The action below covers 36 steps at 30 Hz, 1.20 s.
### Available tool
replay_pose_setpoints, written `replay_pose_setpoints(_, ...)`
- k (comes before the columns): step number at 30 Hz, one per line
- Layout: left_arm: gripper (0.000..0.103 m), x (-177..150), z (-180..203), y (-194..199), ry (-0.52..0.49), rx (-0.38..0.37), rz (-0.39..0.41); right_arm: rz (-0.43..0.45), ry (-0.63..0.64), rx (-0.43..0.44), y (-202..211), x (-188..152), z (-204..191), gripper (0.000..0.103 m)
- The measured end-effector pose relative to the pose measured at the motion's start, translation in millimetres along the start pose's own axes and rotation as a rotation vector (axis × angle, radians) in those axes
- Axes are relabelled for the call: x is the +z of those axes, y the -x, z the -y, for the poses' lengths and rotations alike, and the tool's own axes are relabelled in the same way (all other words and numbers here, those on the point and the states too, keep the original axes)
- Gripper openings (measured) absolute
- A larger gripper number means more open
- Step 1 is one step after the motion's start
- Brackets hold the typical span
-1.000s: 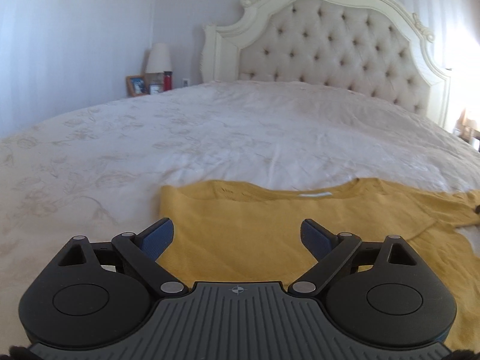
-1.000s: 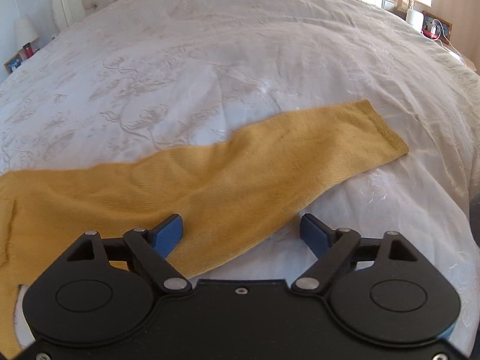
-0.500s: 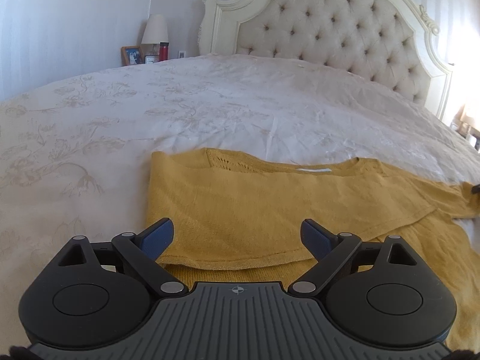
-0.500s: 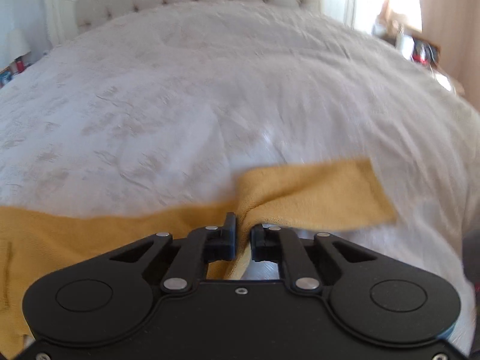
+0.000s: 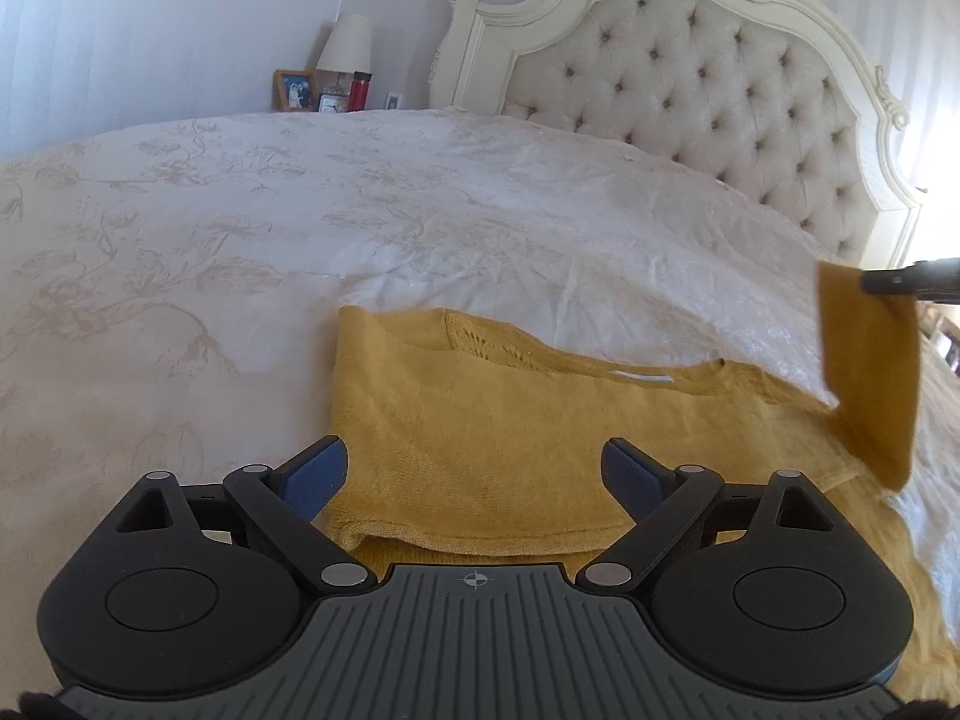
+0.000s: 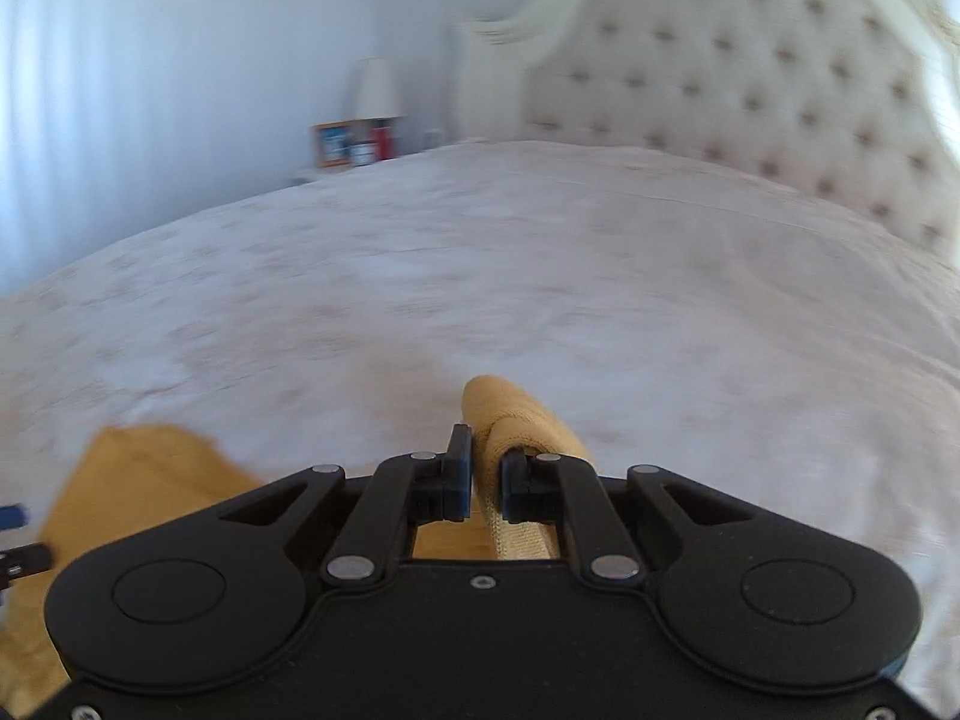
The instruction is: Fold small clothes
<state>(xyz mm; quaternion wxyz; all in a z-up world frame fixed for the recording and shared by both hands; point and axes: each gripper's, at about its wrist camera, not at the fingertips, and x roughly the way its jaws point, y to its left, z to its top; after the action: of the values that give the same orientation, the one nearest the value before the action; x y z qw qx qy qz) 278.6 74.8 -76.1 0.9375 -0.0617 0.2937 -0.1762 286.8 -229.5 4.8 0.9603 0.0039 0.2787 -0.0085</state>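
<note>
A mustard-yellow knit sweater (image 5: 492, 420) is seen laid flat on a white embroidered bedspread (image 5: 240, 228), occupying the lower centre and lower right of the left wrist view, with its left side folded over so that a straight folded edge runs down the left of the garment. The left gripper (image 5: 474, 474) is held low over the near part of the sweater, at the bottom centre of the frame, with its blue-padded fingers (image 5: 315, 474) spread wide apart and nothing between them. At the right edge of the same view, the right sleeve (image 5: 870, 372) is seen lifted off the bed and hanging down from a dark fingertip of the right gripper (image 5: 900, 281), which enters from the right edge. In the right wrist view, which is blurred, the right gripper (image 6: 485, 483) is shown at lower centre with its jaws pressed nearly together, pinching a bunched fold of the yellow sleeve (image 6: 516, 414) that rises just beyond the fingertips. Part of the sweater body (image 6: 138, 474) is seen in the lower left of that frame, lying on the bedspread (image 6: 480, 270). A tufted cream headboard (image 5: 690, 96) fills the upper right of the left wrist view, and a bedside lamp (image 5: 345, 42), a framed photo (image 5: 295, 90) and a red bottle (image 5: 360, 90) are seen grouped at upper centre left.
</note>
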Motion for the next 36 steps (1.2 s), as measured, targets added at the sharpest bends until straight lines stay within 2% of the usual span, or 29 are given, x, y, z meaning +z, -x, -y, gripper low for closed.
replay_pose_setpoints(5, 0.092, 1, -8, -3, 0.032, 0.001, -0.019, -0.061, 0.108, 0.106, -33, -41, -80, 0.016)
replay_pose_setpoints(8, 0.092, 0, -12, -7, 0.047, 0.006, -0.041, -0.111, 0.184, 0.126, -45, -73, -114, 0.017)
replay_pose_setpoints(11, 0.092, -2, -14, -11, 0.060, 0.007, -0.065, -0.116, 0.235, 0.116, -41, -100, -131, 0.031)
replay_pose_setpoints(12, 0.092, -2, -14, -13, 0.062, 0.009, -0.073, -0.109, 0.238, 0.120, -36, -105, -132, 0.038)
replay_pose_setpoints(13, 0.092, -2, -14, -15, 0.063, 0.013, -0.085, -0.100, 0.231, 0.133, -31, -108, -130, 0.041)
replay_pose_setpoints(15, 0.092, -5, -16, -20, 0.067, 0.018, -0.120, -0.086, 0.188, 0.180, -19, -104, -123, 0.057)
replay_pose_setpoints(16, 0.092, -7, -17, -22, 0.074, 0.021, -0.141, -0.077, 0.163, 0.204, -16, -100, -121, 0.060)
replay_pose_setpoints(19, 0.092, -11, -18, -27, 0.053, 0.031, -0.164, -0.047, 0.082, 0.230, -4, -89, -102, 0.063)
replay_pose_setpoints(22, 0.092, -12, -13, -27, 0.012, 0.048, -0.172, -0.055, -0.061, 0.198, -6, -76, -70, 0.065)
replay_pose_setpoints(25, 0.092, -14, -12, -27, -0.014, 0.050, -0.177, -0.059, -0.195, 0.107, -15, -70, -33, 0.065)
replay_pose_setpoints(29, 0.092, -14, -11, -27, -0.022, 0.048, -0.180, -0.110, -0.322, 0.008, -40, -73, 3, 0.065)
replay_pose_setpoints(31, 0.092, -14, -11, -26, -0.032, 0.047, -0.177, -0.129, -0.340, -0.014, -51, -76, 8, 0.065)
replay_pose_setpoints(34, 0.093, -12, -11, -23, -0.024, 0.038, -0.164, -0.159, -0.331, 0.006, -61, -79, 7, 0.065)
replay_pose_setpoints(35, 0.093, -10, -12, -21, -0.016, 0.029, -0.153, -0.166, -0.322, 0.024, -63, -80, 3, 0.052)
replay_pose_setpoints(36, 0.093, -8, -13, -19, -0.009, 0.021, -0.139, -0.168, -0.317, 0.036, -63, -78, 0, 0.022)
